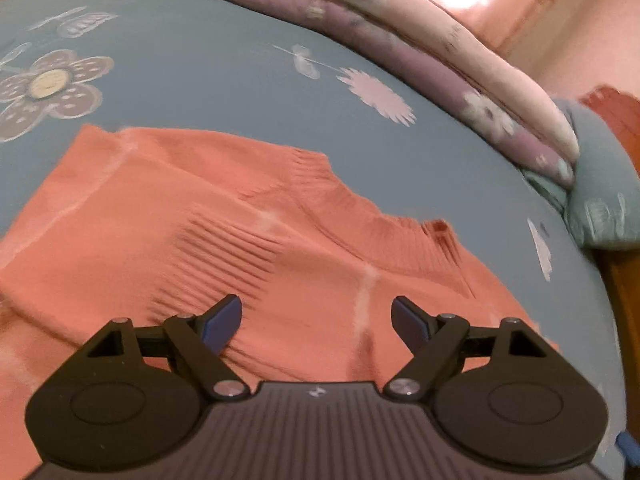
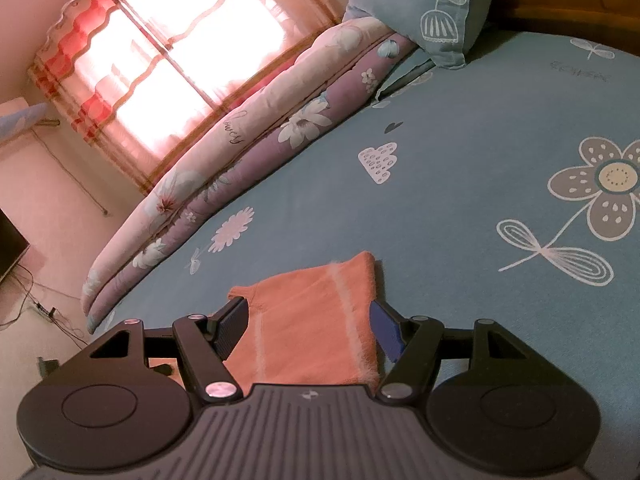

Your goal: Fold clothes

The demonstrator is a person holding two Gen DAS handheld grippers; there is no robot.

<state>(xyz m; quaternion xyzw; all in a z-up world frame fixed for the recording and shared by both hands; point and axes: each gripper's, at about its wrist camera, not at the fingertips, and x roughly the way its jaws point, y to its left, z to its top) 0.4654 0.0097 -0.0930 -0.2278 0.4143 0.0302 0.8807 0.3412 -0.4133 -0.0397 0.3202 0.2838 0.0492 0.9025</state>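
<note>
The orange sweater (image 1: pixel 224 216) lies partly folded on the bed (image 1: pixel 224 72), a sleeve laid over its body, further folds apparently remaining, both the left hand-held gripper (image 1: pixel 317 322) and right hand-held gripper (image 2: pixel 308 322) apart, gripping nothing.

1 sweater (image 1: pixel 224 216), 1 quilt (image 2: pixel 224 152), 1 pillow (image 2: pixel 432 4).

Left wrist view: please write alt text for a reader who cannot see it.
An orange knit sweater lies spread on a blue flower-print bedsheet, and the open left gripper hangs just above it, holding nothing. A rolled floral quilt runs along the far edge of the bed.
</note>
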